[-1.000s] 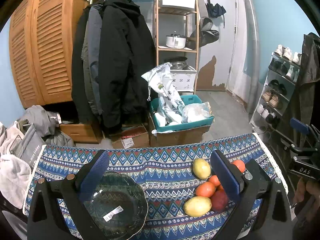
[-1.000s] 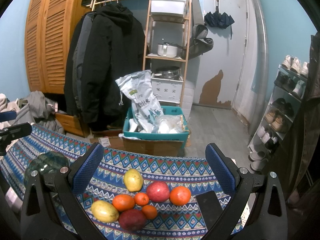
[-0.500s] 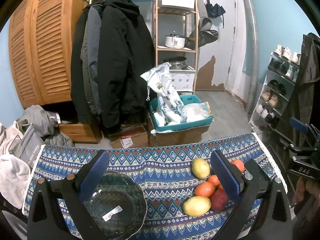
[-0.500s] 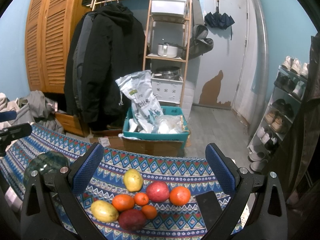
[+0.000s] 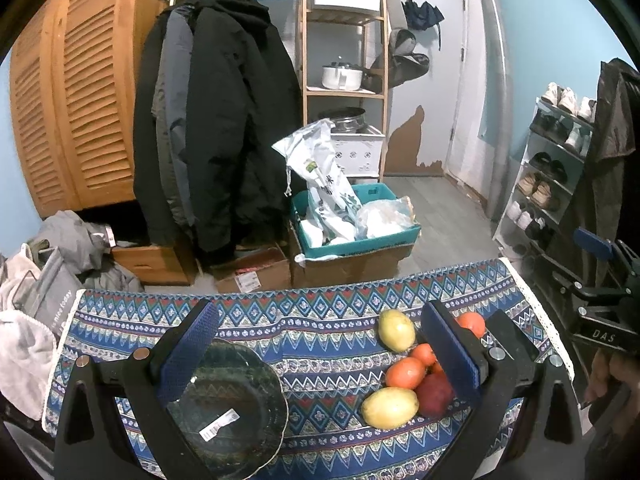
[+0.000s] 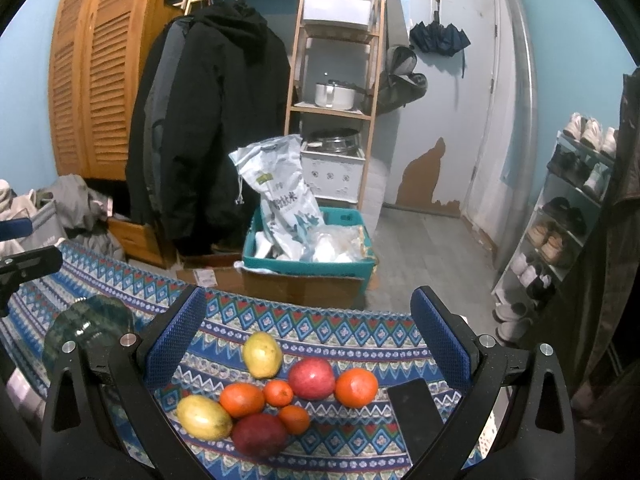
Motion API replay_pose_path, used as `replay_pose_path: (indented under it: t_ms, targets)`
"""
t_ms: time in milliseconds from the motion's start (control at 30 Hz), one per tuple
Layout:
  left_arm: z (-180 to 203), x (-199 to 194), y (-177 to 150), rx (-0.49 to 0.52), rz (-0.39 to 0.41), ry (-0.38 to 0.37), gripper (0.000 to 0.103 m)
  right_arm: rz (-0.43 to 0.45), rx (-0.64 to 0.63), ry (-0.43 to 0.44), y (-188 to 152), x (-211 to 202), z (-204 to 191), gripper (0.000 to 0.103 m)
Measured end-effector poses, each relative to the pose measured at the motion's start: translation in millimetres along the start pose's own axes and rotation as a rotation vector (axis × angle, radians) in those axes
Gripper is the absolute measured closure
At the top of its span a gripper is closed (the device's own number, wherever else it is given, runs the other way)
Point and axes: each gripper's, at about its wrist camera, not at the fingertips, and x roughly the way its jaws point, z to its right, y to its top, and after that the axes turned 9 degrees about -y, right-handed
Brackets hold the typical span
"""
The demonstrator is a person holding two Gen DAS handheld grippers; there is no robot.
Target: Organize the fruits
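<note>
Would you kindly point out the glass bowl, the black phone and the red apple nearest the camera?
glass bowl (image 5: 224,408), left wrist view, inner base.
black phone (image 6: 414,412), right wrist view, screen centre.
red apple (image 6: 259,434), right wrist view, top surface.

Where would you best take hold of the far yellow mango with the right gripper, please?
Probably across its narrow middle, coming down from above: the yellow mango stands apart at the back of the pile, its left, right and far sides free, and the open right gripper spans it easily. Avoid the near side, close to the red apple.
</note>
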Motion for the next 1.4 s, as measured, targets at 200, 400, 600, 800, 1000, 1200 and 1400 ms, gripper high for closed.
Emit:
replay_pose_path:
  t_ms: [200,400,600,800,1000,1200,1400]
  targets:
    - [1,23,-10,-0.014,-0.082,-0.053,0.001,-0.049,-0.017,-0.009,-5,11,4,0.003]
    - [7,48,-23,-0.016,-0.163,-0.074,0.001,-0.121,-0.016,0.008,-13,25,7,0.003]
    - [19,53,-32,0.021,-0.182,-0.049,0.001,-0.186,-0.004,0.007,-24,41,9,0.003]
    - [17,44,-41,0.049,-0.162,-0.025,0.001,-0.23,0.064,0.039,-27,46,14,0.003]
    - [14,58,-57,0.092,-0.188,-0.028,0.001,-0.262,0.041,0.037,-36,51,4,0.003]
    - [14,89,-71,0.072,-0.276,-0.068,0.001,-0.356,0.071,0.065,-68,66,2,0.003]
    - [26,125,-93,0.103,-0.362,-0.088,0.001,-0.426,0.042,0.047,-94,78,0,0.003]
